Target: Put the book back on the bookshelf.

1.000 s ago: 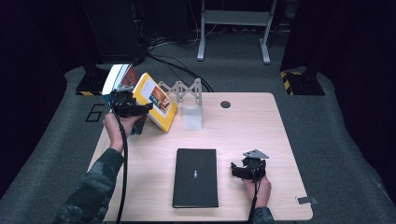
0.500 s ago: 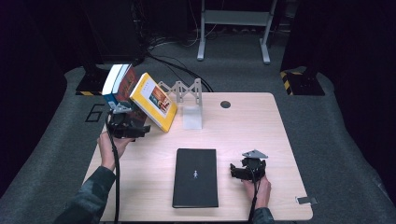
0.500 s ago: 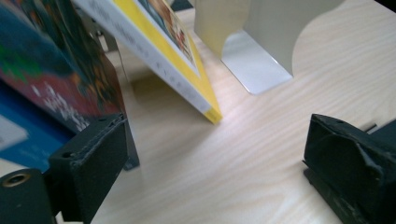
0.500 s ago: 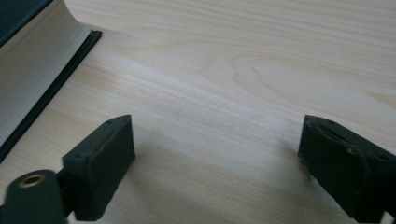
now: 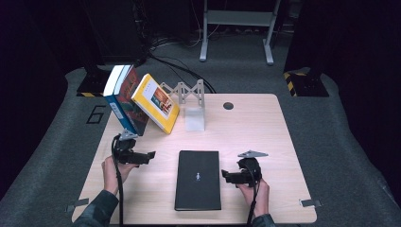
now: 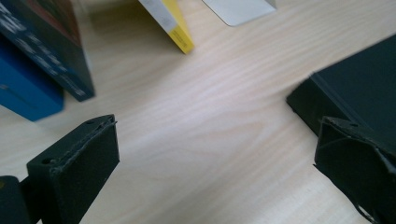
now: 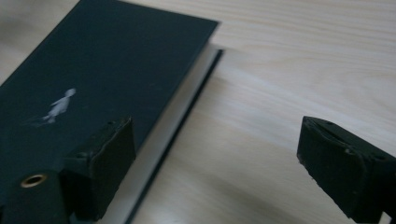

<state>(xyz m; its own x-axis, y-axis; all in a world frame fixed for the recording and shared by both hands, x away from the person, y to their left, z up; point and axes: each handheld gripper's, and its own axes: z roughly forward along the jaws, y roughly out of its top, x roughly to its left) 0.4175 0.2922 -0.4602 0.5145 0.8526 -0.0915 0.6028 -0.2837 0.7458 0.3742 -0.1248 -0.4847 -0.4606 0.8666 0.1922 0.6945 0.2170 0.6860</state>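
A black book (image 5: pixel 197 178) with a small white figure on its cover lies flat in the near middle of the table. My left gripper (image 5: pixel 150 156) hovers just left of it, pointing at it. Its jaws have just been opening and stand wide with only bare wood between them (image 6: pixel 215 158); the black book's corner (image 6: pixel 355 98) shows at the right. My right gripper (image 5: pixel 226 177) is open at the book's right edge. In the right gripper view one jaw stands over the black book's (image 7: pixel 93 74) edge and the other over bare table (image 7: pixel 212 158).
At the back left a yellow book (image 5: pixel 156 108) leans on a dark red book and a blue one (image 5: pixel 124 97). Beside them is a metal bookend (image 5: pixel 189 97) with a white base. The table (image 5: pixel 265 137) has a small round hole at the back.
My left hand has left the yellow book and come down toward the near side, close to the black book, its jaws wider. The right hand has shifted only slightly.
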